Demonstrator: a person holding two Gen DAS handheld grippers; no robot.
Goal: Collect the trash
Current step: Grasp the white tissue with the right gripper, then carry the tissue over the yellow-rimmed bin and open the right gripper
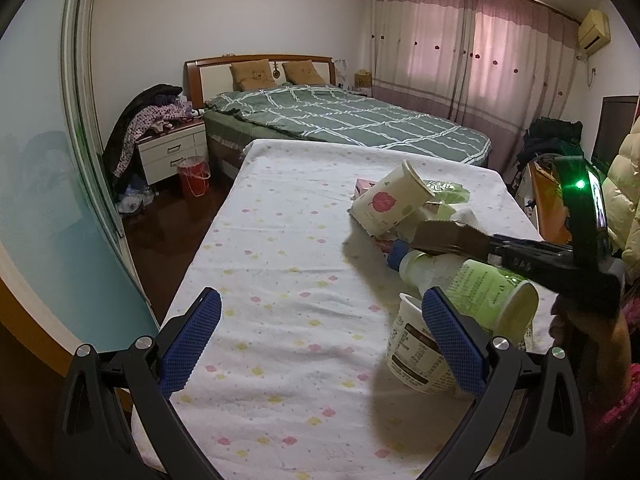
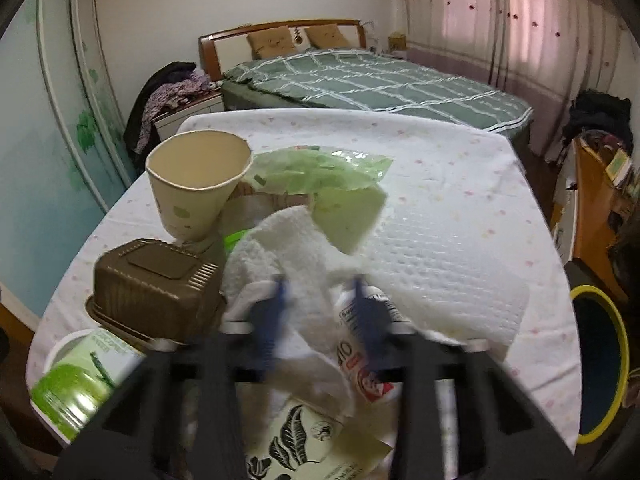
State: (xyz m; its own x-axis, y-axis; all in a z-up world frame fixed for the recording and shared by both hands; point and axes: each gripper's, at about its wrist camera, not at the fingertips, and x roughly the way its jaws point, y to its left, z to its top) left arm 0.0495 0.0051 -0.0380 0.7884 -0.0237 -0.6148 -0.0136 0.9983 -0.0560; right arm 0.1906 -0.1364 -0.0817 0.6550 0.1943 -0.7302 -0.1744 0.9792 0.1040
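A pile of trash lies on the white dotted tablecloth (image 1: pixel 280 280). In the left wrist view it holds a paper cup with a red leaf (image 1: pixel 390 200), a green-labelled bottle (image 1: pixel 472 284), a white tub (image 1: pixel 416 348) and a brown box (image 1: pixel 448 236). My left gripper (image 1: pixel 320 336) is open and empty, to the left of the pile. In the right wrist view my right gripper (image 2: pixel 320 300) sits in the pile with its fingers around a crumpled white paper towel (image 2: pixel 304 256). The view is blurred. The paper cup (image 2: pixel 196 184), the brown box (image 2: pixel 156 288) and a green wrapper (image 2: pixel 320 172) lie around it.
A bin with a yellow rim (image 2: pixel 600 360) stands right of the table. A bed (image 1: pixel 340 120) lies beyond the table. A red bucket (image 1: pixel 194 176) and a nightstand (image 1: pixel 172 152) stand at the left. A sliding door (image 1: pixel 40 160) is at the far left.
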